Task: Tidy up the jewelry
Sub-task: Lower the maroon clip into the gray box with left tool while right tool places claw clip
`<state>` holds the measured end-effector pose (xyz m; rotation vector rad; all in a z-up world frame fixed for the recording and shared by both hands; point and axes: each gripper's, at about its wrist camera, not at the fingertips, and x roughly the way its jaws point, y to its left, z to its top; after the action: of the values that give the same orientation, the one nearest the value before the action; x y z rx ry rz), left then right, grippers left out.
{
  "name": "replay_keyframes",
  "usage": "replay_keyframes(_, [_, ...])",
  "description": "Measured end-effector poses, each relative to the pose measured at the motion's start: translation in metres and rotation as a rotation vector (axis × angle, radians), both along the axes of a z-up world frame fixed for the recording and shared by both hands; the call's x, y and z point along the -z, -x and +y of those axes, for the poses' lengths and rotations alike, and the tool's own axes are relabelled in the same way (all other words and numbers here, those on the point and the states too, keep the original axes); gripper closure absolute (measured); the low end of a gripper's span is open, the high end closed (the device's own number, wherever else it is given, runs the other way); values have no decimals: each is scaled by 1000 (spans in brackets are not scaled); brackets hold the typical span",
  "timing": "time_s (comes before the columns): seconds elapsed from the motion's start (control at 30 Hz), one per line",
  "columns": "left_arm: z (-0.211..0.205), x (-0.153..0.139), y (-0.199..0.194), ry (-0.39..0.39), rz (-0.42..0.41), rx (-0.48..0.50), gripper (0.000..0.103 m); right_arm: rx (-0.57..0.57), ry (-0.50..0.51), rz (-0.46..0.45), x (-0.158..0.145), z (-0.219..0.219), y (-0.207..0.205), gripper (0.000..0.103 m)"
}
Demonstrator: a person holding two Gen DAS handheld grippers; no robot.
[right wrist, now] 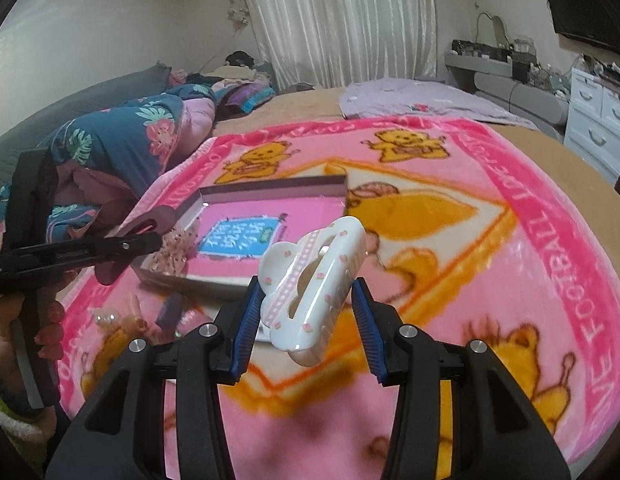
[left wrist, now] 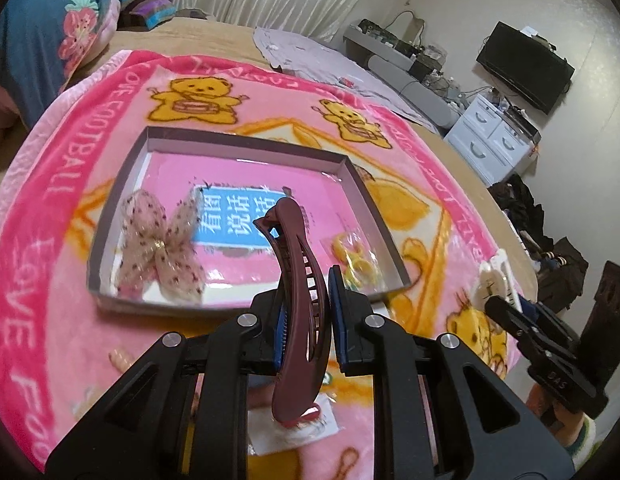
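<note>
- The maroon hair clip (left wrist: pixel 300 304) stood upright between the jaws of the left gripper (left wrist: pixel 304 312), clenched on it and lifted clear of the blanket.
- The white hair claw (right wrist: pixel 310 284) with pink dots sat tilted in the right gripper (right wrist: pixel 306 320) — its jaws were grasping the claw at the sides, also off the bed.
- The shallow box (left wrist: pixel 350 168) lay ahead of both grippers on the pink bear blanket (left wrist: pixel 50 208): at about 12 o'clock of the left gripper, at about 11 o'clock of the right.
- Inside the box a dotted fabric bow (left wrist: pixel 162 248) lay at its 8 o'clock corner, and a small bag with yellow pieces (left wrist: pixel 354 258) at its 4 o'clock side.
- On the blanket, at the 7 o'clock side of the box in the right wrist view, more small pieces (right wrist: pixel 114 318) waited, too blurred to name.
- Judged step: both accessories were picked up and being carried to the box — not yet placed.
- The next move called for bringing each item over the box's bare pink floor, lowering it inside the rim, clear of the bow and the bag, then releasing; with two hands near, one at a time would avoid a knock.
</note>
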<state>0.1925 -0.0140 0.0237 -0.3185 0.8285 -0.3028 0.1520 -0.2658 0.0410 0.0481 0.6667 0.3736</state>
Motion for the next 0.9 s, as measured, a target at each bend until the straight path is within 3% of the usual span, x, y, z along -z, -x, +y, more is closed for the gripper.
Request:
replay_keyframes(0.4, [13, 19, -35, -8, 8, 12, 92, -48, 71, -32, -7, 40, -37, 59])
replay_keyframes(0.9, [19, 50, -67, 5, 51, 43, 92, -57, 149, 43, 25, 69, -95, 59])
